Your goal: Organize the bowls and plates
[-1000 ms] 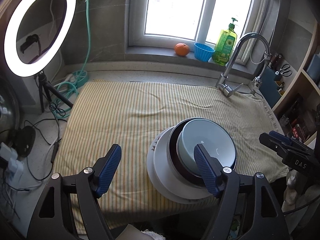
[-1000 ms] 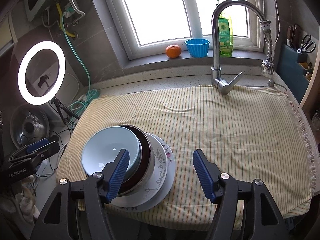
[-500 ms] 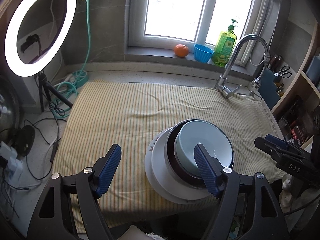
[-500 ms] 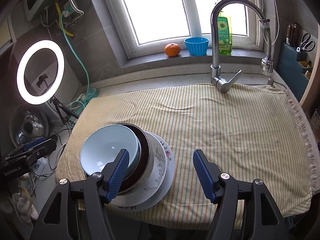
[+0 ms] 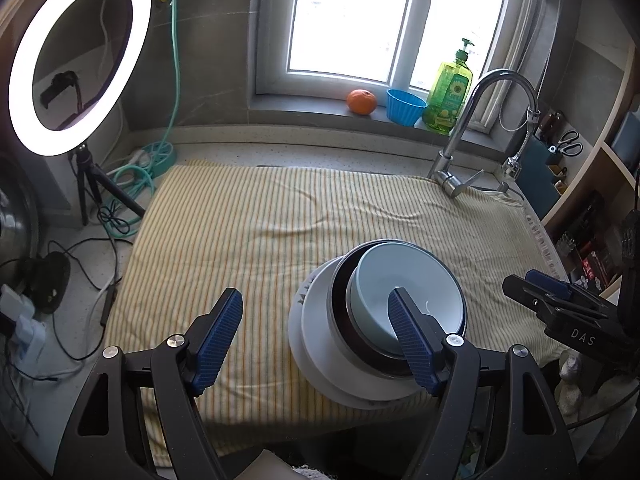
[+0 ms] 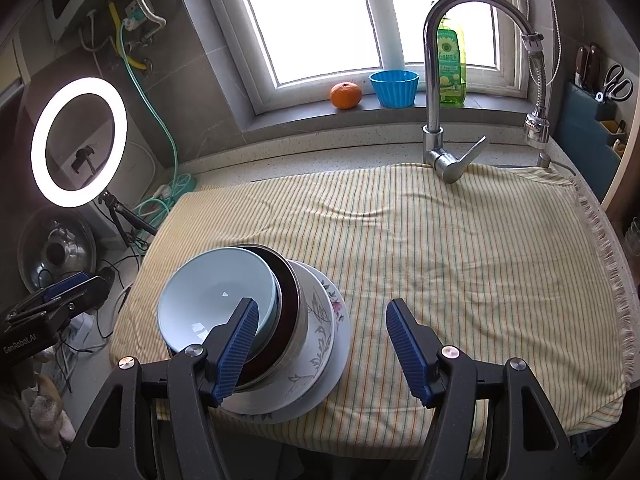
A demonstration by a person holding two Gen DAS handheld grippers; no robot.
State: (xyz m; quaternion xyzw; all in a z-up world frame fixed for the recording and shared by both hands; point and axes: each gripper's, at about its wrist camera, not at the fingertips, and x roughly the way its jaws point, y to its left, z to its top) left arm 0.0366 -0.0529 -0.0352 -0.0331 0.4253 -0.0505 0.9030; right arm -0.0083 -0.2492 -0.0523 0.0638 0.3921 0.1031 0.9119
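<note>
A stack of dishes sits near the front edge of the striped cloth (image 5: 260,232). A pale blue bowl (image 5: 404,292) (image 6: 216,292) lies on top, nested in a dark bowl (image 5: 340,300) (image 6: 288,300). Under them is a flowered plate (image 6: 324,320) on a plain white plate (image 5: 316,352) (image 6: 340,356). My left gripper (image 5: 316,336) is open and holds nothing; its right finger stands in front of the blue bowl. My right gripper (image 6: 322,344) is open too, just right of the stack, with its left finger in front of the bowls.
A tap (image 6: 436,80) stands at the cloth's far edge. An orange (image 6: 346,95), a blue cup (image 6: 394,87) and a soap bottle (image 5: 448,88) are on the sill. A ring light (image 5: 76,52) on a tripod, cables and a hose (image 5: 148,168) crowd the left.
In the left wrist view the stack has shifted slightly left and down. Both grippers stay open and nothing has been picked up.
</note>
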